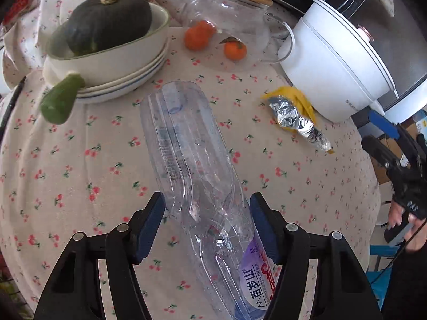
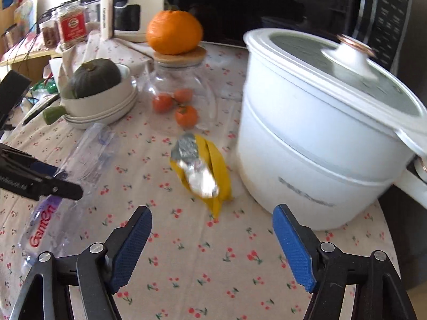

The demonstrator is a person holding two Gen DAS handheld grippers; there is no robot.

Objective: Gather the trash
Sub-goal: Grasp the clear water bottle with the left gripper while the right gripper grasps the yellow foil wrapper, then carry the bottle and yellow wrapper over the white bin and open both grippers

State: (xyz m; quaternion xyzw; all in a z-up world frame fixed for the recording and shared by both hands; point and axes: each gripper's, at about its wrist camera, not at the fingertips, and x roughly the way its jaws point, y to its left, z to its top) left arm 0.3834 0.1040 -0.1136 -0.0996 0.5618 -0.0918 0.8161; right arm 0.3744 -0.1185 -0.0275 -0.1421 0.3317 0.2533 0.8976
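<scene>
Bottle (image 1: pixel 197 176), empty, light and crushable, lies between my left gripper (image 1: pixel 208 224)'s pads (image 1: pixel 149 229), contact unclear; right gripper (image 2: pixel 212 242) gapes empty.

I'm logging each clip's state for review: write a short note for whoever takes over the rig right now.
Left tool: straddles the lying plastic bottle; right pad touches it, left pad looks just clear, so not yet gripped.
Right tool: open, empty, aimed at the crumpled foil wrapper with its yellow part, beside the white pot.
Done: nothing collected yet; both pieces lie on the tablecloth.
Left: grip the bottle, grab the wrapper, bin both. No bin in view.
</scene>
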